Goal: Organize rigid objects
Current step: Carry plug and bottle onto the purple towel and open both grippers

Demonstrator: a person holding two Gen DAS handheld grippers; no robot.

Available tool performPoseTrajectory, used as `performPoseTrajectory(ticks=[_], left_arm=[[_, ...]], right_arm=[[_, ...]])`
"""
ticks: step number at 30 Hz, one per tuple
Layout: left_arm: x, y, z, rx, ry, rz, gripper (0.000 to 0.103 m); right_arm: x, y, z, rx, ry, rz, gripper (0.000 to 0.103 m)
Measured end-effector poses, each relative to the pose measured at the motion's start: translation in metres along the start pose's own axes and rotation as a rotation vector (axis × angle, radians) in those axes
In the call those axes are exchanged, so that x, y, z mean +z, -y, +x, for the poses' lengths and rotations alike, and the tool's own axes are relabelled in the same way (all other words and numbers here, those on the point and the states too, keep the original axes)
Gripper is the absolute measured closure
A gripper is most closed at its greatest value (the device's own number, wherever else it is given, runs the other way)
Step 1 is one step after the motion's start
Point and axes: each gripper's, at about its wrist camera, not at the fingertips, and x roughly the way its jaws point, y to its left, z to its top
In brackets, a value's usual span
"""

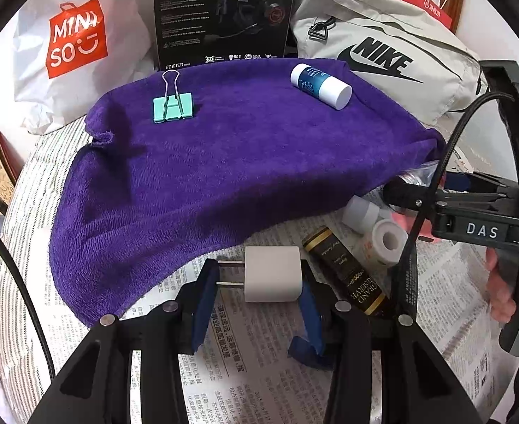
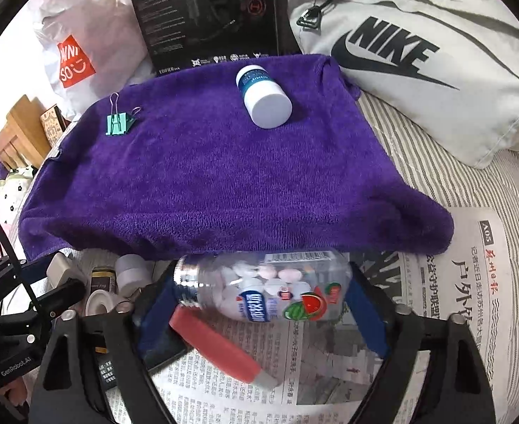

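Left tool (image 1: 259, 279) pinches the white plug adapter (image 1: 272, 274) just above the newspaper (image 1: 245, 364), one pad on the thin metal prongs and one on the smooth rounded back, so it could twist out. Right tool (image 2: 263, 293) clamps the clear plastic candy bottle (image 2: 263, 284) end to end at the purple towel (image 2: 224, 162) edge; that slick, round body could roll free. On the plush terry lie the mint binder clip (image 1: 172, 106) and white-capped bottle (image 1: 321, 85), and the latter may roll if the towel is nudged.

Purple towel (image 2: 224, 176) hides candy bottle (image 2: 263, 286) top edge; Nike bag (image 2: 418, 53) cut off.
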Motion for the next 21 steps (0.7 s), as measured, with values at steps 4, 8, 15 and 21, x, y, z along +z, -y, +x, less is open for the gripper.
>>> performPoseTrajectory(ticks=[4,8,15,21], left_arm=[[0.000,-0.004,-0.002,-0.022,0.007,-0.013,0.061],[-0.002,-0.013,-0.008,-0.036,0.013,-0.041,0.061],[-0.005,-0.028,-0.021,-0.066,0.029,-0.078,0.061],[-0.001,-0.028,-0.029,-0.059,0.035,-0.072,0.061]], right_arm=[[0.000,0.003,-0.005,0.014,0.002,-0.022,0.023],[-0.003,0.011,-0.018,0.030,0.011,-0.024,0.023],[-0.009,0.020,-0.041,0.044,0.020,-0.039,0.023],[-0.011,0.021,-0.049,0.070,0.024,-0.051,0.023]])
